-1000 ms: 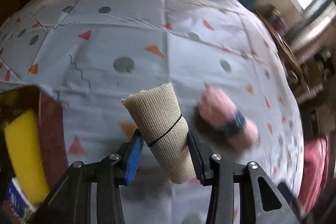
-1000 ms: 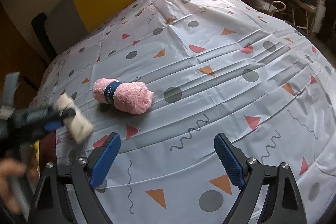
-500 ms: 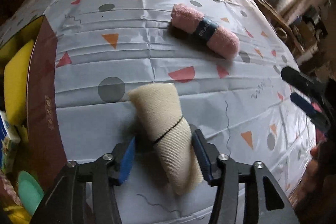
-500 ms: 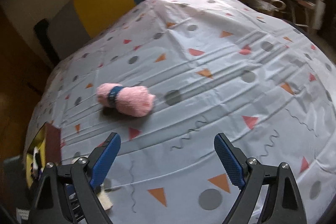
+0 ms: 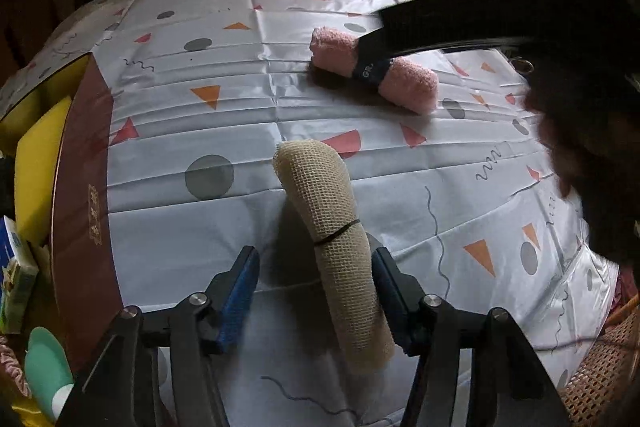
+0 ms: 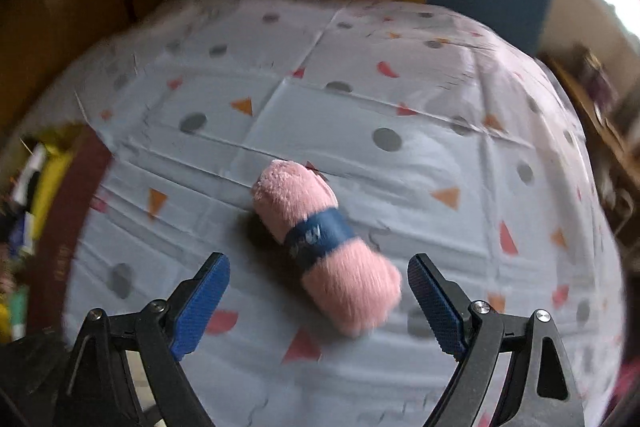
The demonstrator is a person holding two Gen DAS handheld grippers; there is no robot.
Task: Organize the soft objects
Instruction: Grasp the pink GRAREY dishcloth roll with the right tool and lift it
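— Pink roll (image 6: 326, 247) lies on the desk (image 6: 440, 155), between the spread fingers of the right claw (image 6: 318, 301), not yet touched.

— And the left claw (image 5: 316, 297)?

— Spread too; the beige roll (image 5: 340, 247) lies loose between its fingers, leaning on the right one.

— Risk?

— Closing on the pink roll's near end, not its band (image 6: 320, 233), could squash it and let it slip.

Tongs, pair, mine
My left tongs (image 5: 316, 291): jaws spread apart. My right tongs (image 6: 318, 301): jaws wide, nothing gripped.
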